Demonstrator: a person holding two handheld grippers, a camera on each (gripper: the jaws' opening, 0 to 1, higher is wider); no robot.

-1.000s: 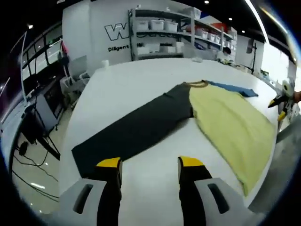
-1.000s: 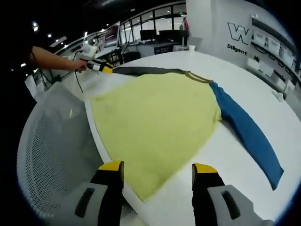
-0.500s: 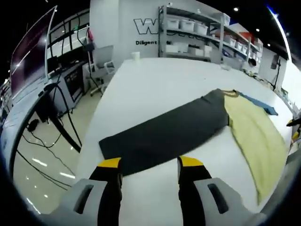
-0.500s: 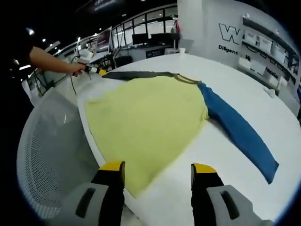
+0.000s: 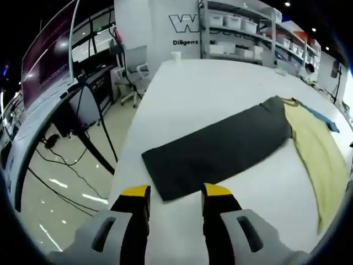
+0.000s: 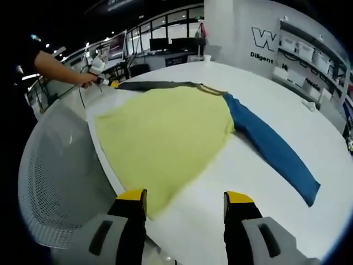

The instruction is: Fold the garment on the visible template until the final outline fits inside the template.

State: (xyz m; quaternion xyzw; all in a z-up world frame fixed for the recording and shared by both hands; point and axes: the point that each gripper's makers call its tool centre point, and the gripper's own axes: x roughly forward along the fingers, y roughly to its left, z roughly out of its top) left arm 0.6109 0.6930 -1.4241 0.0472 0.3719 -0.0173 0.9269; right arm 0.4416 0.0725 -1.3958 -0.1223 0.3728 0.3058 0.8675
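Here, in the left gripper view, a glossy floor with cables and a dark monitor stand (image 5: pixel 83 127) lies beside the long white table (image 5: pixel 220 83), and the left gripper (image 5: pixel 175 194) hovers low over the table's near end with its yellow-tipped jaws apart and nothing between them. Just beyond the tips lies the garment (image 5: pixel 220 149), a long-sleeved top spread flat; its dark grey sleeve (image 5: pixel 215 152) is a long, smooth, squared-off band running diagonally from the cuff near the jaws up and right to the collar, where the pale yellow body (image 5: pixel 317 160) begins and trails off along the table's right edge. A small cup (image 5: pixel 176 56) stands at the far end of the table, in front of shelving with white bins (image 5: pixel 237 27). In the right gripper view, a white mesh chair back (image 6: pixel 55 187) sits left of the table, and a person's hand (image 6: pixel 88 77) reaches in with the other gripper at the grey cuff. The yellow body is a broad, soft, matte panel, its hem toward the right gripper (image 6: pixel 185 200), whose jaws stand apart and empty. The blue sleeve (image 6: pixel 270 152) stretches straight out down and right, so sleeve to sleeve the top's long axis runs across the table.
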